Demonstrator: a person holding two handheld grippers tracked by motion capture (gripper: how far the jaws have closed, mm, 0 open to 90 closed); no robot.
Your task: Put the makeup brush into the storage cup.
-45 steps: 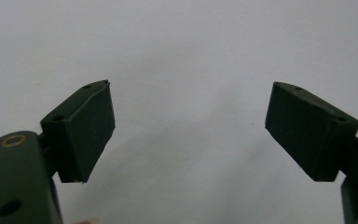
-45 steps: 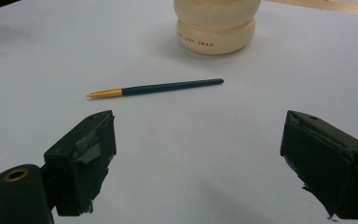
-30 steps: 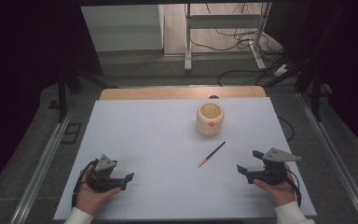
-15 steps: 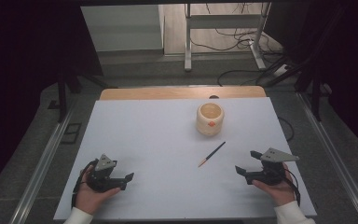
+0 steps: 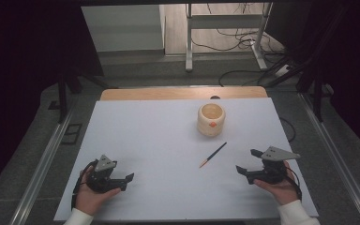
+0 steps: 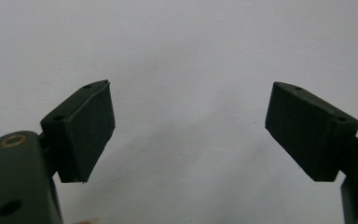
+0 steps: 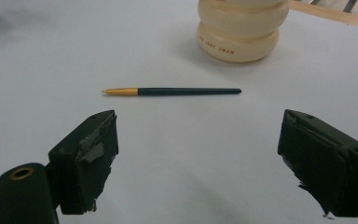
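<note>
White covers the whole surface (image 5: 159, 140), with a strip of bare wood along its far edge. From the high view, a cream pot (image 5: 211, 120) stands a little right of the middle, toward the far side. A dark pen (image 5: 213, 154) with an orange tip lies just near of it, slanted, tip pointing near and left. The left gripper (image 5: 125, 180) sits at the near left, held in a hand, jaws parted and holding nothing. The right gripper (image 5: 247, 163) is at the near right, also released, its jaws pointing left toward the pen but well apart from it.

In the left gripper view, the left gripper (image 6: 189, 126) has two black pads spread wide over plain white.

In the right gripper view, the right gripper (image 7: 196, 158) is spread wide and empty. The pen (image 7: 172, 91) lies crosswise beyond the jaws, gold tip to the left, touching neither jaw. The pot (image 7: 240, 32) stands beyond it, to the right, with small lettering near its base.
</note>
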